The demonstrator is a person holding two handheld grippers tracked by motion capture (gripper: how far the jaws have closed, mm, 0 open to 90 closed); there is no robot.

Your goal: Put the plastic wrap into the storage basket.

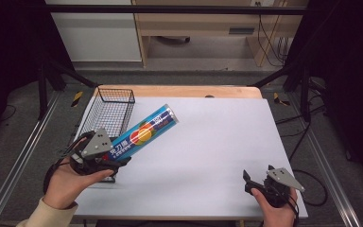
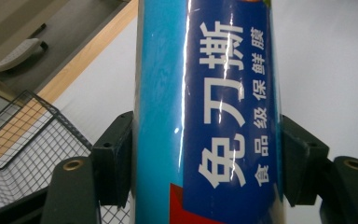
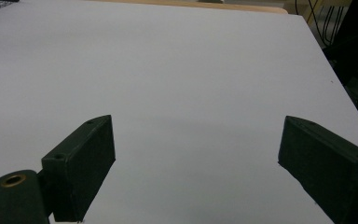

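A long blue tube [image 1: 144, 132] with white lettering and a fruit picture is held off the table, slanting up toward the far right. My left gripper [image 1: 116, 158] is shut on the tube's near end, at the table's left front. In the left gripper view the tube [image 2: 205, 112] runs upward between the two black pads [image 2: 114, 158], which press on both its sides. My right gripper [image 1: 257, 182] rests at the table's front right, its jaws open. In the right gripper view its fingers [image 3: 81, 165] stand wide apart over bare white table, my right gripper [image 3: 196, 172] holding nothing.
A black wire basket [image 1: 108, 111] stands at the table's far left, just beyond the left gripper, and shows at the lower left as the basket [image 2: 23, 140] in the left gripper view. The white table [image 1: 217, 137] has a wooden far edge.
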